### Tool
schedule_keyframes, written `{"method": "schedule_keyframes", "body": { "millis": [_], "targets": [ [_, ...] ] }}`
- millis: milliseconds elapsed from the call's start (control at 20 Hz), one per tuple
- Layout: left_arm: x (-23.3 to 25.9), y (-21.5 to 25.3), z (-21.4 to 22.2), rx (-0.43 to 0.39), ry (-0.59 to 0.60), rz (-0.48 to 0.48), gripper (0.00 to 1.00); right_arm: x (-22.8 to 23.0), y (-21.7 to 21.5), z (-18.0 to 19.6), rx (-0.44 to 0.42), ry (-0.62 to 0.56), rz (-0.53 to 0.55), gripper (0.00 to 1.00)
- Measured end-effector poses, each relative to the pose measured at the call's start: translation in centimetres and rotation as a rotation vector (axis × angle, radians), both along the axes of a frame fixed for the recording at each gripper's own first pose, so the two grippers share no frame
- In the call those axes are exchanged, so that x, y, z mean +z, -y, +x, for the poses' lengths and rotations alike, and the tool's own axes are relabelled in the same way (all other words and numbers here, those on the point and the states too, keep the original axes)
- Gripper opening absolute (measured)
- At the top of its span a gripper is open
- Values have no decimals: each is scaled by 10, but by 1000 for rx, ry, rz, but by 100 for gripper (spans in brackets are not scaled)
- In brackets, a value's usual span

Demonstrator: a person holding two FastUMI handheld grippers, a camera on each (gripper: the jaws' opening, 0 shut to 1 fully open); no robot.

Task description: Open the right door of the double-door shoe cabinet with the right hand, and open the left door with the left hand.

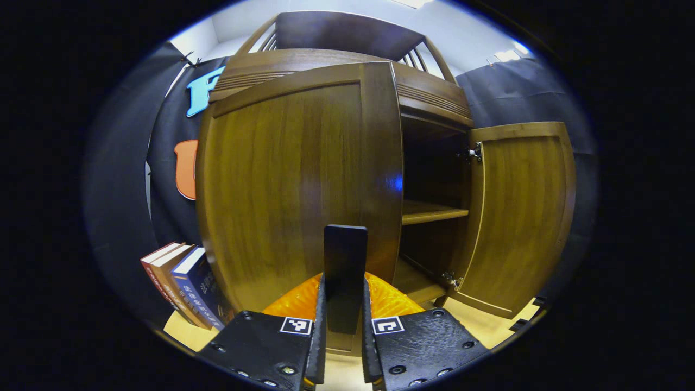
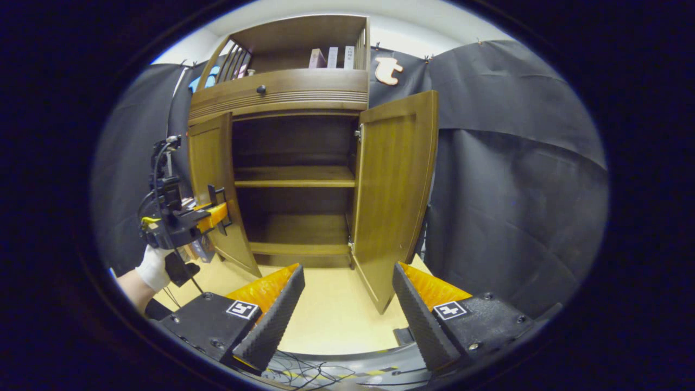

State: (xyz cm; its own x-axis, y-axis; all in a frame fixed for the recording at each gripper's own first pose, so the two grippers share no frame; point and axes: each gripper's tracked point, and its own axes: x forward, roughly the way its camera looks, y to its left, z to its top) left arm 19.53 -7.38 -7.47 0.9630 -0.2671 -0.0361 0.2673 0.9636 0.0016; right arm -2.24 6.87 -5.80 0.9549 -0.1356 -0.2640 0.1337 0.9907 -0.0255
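Wooden shoe cabinet point(image 2: 293, 92) stands with its right door point(image 2: 393, 190) swung wide. The left gripper point(image 1: 343, 326), held level by a gloved hand point(image 2: 152, 269), pinches the left door's handle point(image 1: 345, 271); the right gripper point(image 2: 347, 309) hangs spread, apart from the doors.

Both doors of your brown wooden shoe cabinet point(image 2: 293, 179) are open.
Right door point(image 2: 393, 190) swung wide; left door point(image 2: 217, 184) partway, dark handle point(image 1: 345, 271) upright.
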Motion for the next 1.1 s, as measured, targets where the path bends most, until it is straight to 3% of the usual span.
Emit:
{"method": "schedule_keyframes", "body": {
  "millis": [650, 700, 750, 900, 1050, 1100],
  "targets": [
    [-4, -80, -70, 82, -15, 12, 25, -11, -39, 10, 115, -15, 39, 100],
    [-4, -85, -73, 92, -16, 8, 33, -12, -42, 11, 124, -13, 38, 100],
    [-4, -89, -75, 97, -14, 4, 33, -11, -45, 12, 131, -11, 37, 100],
    [-5, -106, -83, 132, -7, 35, 13, -9, -49, 14, 142, -7, 35, 100],
    [-5, -120, -88, 159, -6, 55, 13, -10, -51, 16, 151, -8, 35, 100],
    [-6, -126, -88, 179, -13, 35, 0, -11, -53, 16, 154, -8, 36, 100]
  ]
}}
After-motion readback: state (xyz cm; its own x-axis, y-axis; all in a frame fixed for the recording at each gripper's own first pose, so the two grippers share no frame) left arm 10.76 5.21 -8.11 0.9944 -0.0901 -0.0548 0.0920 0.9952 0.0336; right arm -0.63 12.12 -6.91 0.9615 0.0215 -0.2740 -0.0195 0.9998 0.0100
